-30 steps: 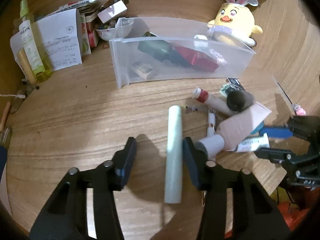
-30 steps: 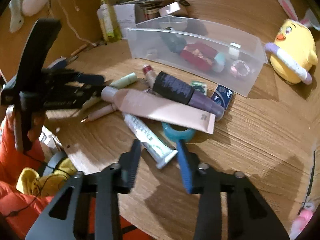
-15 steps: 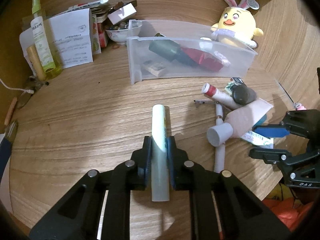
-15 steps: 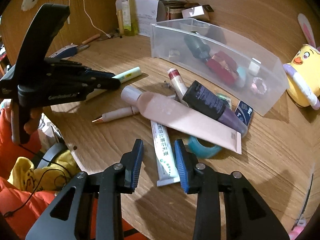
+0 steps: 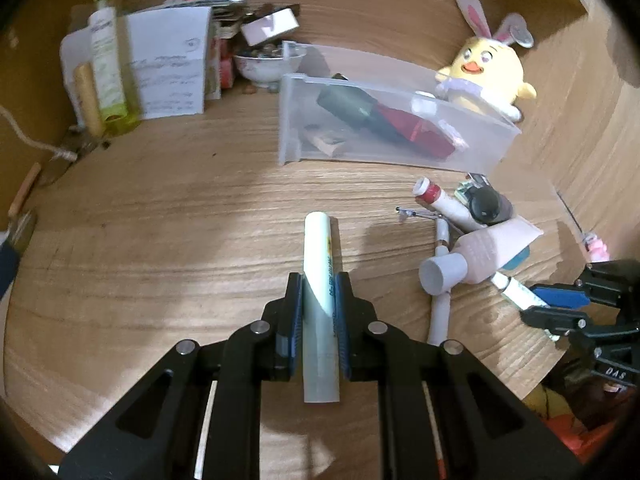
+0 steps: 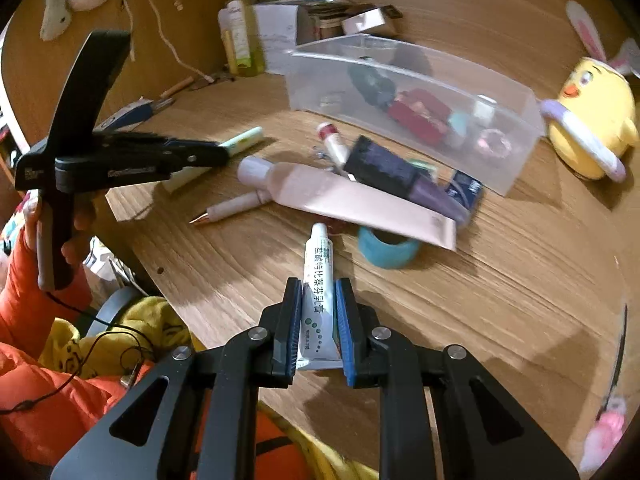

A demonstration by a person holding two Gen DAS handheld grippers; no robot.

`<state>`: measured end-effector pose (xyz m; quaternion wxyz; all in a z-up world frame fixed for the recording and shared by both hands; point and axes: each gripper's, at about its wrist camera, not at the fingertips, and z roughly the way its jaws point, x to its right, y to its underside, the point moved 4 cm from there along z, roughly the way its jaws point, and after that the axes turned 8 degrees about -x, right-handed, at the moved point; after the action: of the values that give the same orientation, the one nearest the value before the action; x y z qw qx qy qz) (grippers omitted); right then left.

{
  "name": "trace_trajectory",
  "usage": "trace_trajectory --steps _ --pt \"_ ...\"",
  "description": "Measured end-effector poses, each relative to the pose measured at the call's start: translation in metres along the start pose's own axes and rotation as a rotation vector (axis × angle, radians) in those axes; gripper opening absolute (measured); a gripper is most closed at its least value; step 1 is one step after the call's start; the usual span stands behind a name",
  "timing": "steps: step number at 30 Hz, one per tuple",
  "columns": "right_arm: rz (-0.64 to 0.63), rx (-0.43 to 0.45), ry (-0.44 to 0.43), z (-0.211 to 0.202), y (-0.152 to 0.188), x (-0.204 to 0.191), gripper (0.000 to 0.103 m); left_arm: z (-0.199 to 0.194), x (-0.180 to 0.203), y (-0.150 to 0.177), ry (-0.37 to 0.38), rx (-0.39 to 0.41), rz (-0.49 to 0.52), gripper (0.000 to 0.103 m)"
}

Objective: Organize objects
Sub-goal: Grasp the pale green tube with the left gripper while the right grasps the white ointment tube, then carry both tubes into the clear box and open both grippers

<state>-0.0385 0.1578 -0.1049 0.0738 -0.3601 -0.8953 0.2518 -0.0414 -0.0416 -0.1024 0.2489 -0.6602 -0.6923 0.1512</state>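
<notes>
A: What has the left claw (image 5: 318, 298) got?
B: It is clenched on a pale green tube (image 5: 318, 280) with a yellow mark and dark print down its side; the pads press both flanks, and its rounded tip points toward the back of the counter (image 5: 160, 240).
A: And the right claw (image 6: 318, 312)?
B: Its jaws are closing on a small white ointment tube (image 6: 318, 292) with green lettering and green dots; the blue pads touch its sides, crimped end nearest the camera, near the counter's front edge.
A: The surface?
B: Pale wood grain with a curved front edge and a wooden wall behind.
A: What lies beyond?
B: Past the ointment, a teal tape roll (image 6: 386, 248) sits partly under a long pink tube (image 6: 352, 196), with a dark purple tube (image 6: 404, 178) and a pink pen (image 6: 236, 208) beside it. Further back stands a clear plastic bin (image 6: 516, 136) holding a few items. A yellow chick plush (image 6: 592, 120) sits at the right, bottles and papers at the back left.
</notes>
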Motion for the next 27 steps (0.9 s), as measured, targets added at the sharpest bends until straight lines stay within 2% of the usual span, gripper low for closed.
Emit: trace_trajectory --steps 5,11,20,27 --pt "0.014 0.051 0.020 -0.024 -0.004 0.009 0.016 -0.018 -0.007 0.003 -0.011 0.037 -0.029 0.015" --pt "0.014 0.137 0.048 -0.052 -0.020 0.015 0.016 -0.044 -0.004 -0.010 -0.012 0.108 -0.020 0.015" --pt "0.066 0.261 0.106 -0.080 -0.050 0.038 0.016 -0.065 0.010 -0.049 0.027 0.212 0.002 0.015" --pt "0.151 0.332 0.108 -0.087 -0.086 0.068 0.016 -0.067 0.020 -0.088 0.057 0.251 0.014 0.015"
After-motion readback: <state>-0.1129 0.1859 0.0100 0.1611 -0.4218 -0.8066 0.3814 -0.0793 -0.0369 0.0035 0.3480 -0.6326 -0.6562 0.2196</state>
